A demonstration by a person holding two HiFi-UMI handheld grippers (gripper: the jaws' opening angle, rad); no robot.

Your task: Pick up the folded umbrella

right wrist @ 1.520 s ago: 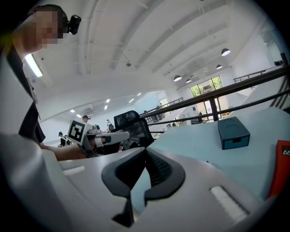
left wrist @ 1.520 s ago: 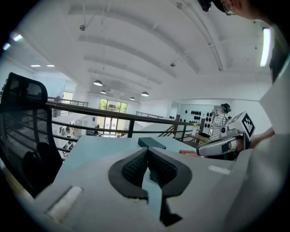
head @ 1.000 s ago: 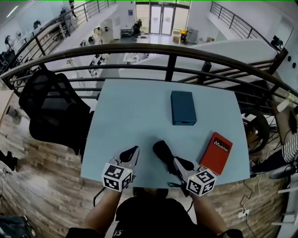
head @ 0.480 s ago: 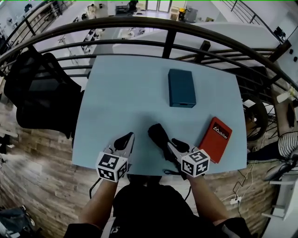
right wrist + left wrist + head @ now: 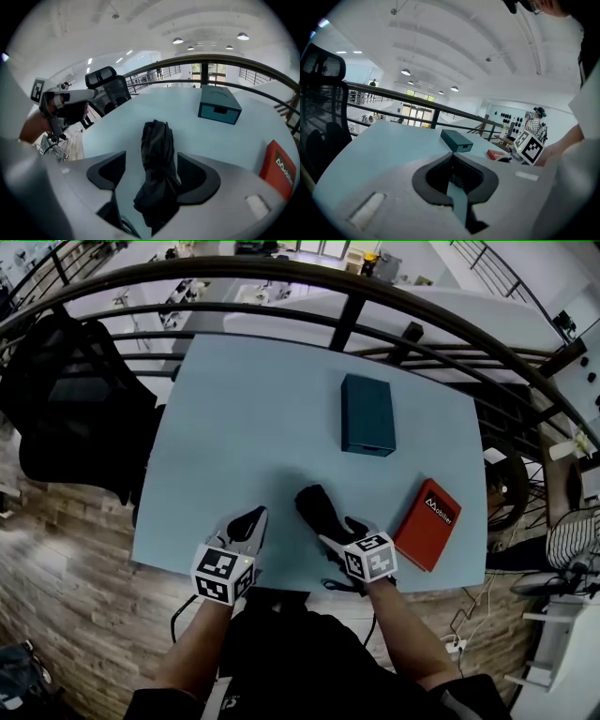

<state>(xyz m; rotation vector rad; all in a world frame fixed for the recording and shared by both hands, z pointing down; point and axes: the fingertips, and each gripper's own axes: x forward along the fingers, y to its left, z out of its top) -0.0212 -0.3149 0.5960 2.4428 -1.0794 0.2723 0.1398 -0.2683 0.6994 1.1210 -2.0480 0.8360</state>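
Note:
The folded black umbrella (image 5: 314,507) lies on the light blue table (image 5: 234,427) near its front edge, pointing away from me. My right gripper (image 5: 339,532) tilts down over its near end with the jaws opening. In the right gripper view the umbrella (image 5: 157,154) runs between the two wide-apart pads; the left pad (image 5: 108,169) stands clear of it and the right pad sits close beside it. My left gripper (image 5: 251,521) hovers over the table's front edge to the left, jaws shut (image 5: 452,157) with nothing between them.
A teal box (image 5: 367,414) sits at the table's far middle. A red book (image 5: 427,523) lies at the front right, beside the right gripper. A black office chair (image 5: 75,399) stands left of the table, and a dark railing (image 5: 347,320) runs behind it.
Both hands have sunk toward the table. The right gripper tipped downward with the umbrella and its jaws spread apart off it. The left gripper stayed shut.

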